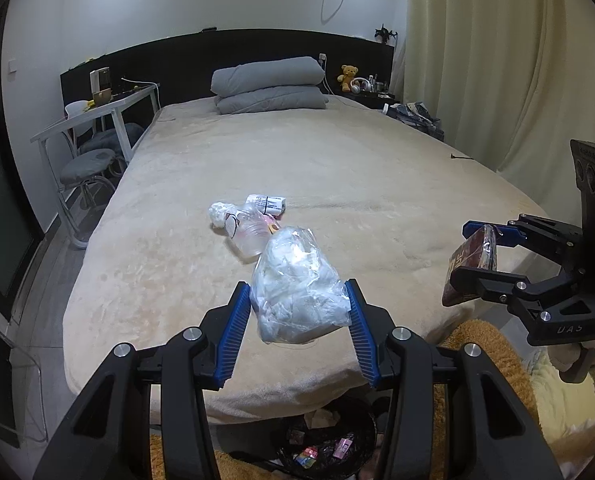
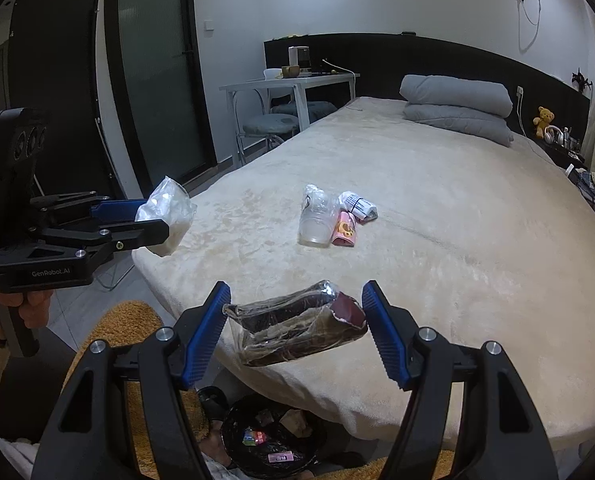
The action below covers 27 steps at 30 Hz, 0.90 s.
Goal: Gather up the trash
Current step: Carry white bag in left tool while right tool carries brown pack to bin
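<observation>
Trash | my left gripper (image 1: 299,308) clamps clear bag (image 1: 297,284) | right gripper (image 2: 297,322) half-open, pinching brown wrapper (image 2: 293,330) | I'd release squarely above bin (image 2: 233,436)

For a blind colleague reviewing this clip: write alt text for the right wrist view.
The right hand-held gripper holds a dark plastic-wrapped packet over the foot of a beige bed, above a black trash bin. At left, the left hand-held gripper grips a clear bag; a plastic cup and wrappers lie on the bed.

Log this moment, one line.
left gripper: holds clear bag | right gripper: holds dark wrapper | bin: below | cup: on bed
</observation>
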Available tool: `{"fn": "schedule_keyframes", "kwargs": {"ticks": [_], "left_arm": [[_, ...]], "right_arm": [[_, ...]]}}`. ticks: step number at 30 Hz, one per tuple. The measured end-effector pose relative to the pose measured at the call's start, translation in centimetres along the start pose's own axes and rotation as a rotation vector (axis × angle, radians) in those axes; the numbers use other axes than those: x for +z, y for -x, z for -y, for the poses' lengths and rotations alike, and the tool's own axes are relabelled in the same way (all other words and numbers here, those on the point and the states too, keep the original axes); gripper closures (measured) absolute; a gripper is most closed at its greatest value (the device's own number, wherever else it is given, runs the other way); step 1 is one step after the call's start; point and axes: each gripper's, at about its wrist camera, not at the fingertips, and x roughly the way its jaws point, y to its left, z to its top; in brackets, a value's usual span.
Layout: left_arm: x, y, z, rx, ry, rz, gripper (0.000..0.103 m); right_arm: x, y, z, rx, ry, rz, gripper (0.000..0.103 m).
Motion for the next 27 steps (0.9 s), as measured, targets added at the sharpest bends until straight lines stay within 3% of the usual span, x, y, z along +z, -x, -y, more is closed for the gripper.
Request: {"fn": "schedule_keyframes", "kwargs": {"ticks": [9,16,27], "left_arm": [[-1.7,2.7,1.4,0.005,-0.009,0.016,0.056],[-2.9,2.9,1.5,0.001,-0.007,0.004,0.056],[-6.7,-2.1,0.8,-0.035,0.034,-0.124,0.056]], "right_arm": [[-1.4,2.7,-1.7,0.003,0.005,0.025,0.035],[-2.6,2.4,-2.0,0.005,-0.005,-0.001,0.035],[-6.1,-2.5,-2.0,0.010,-0.059,-0.148,0.035]]}}
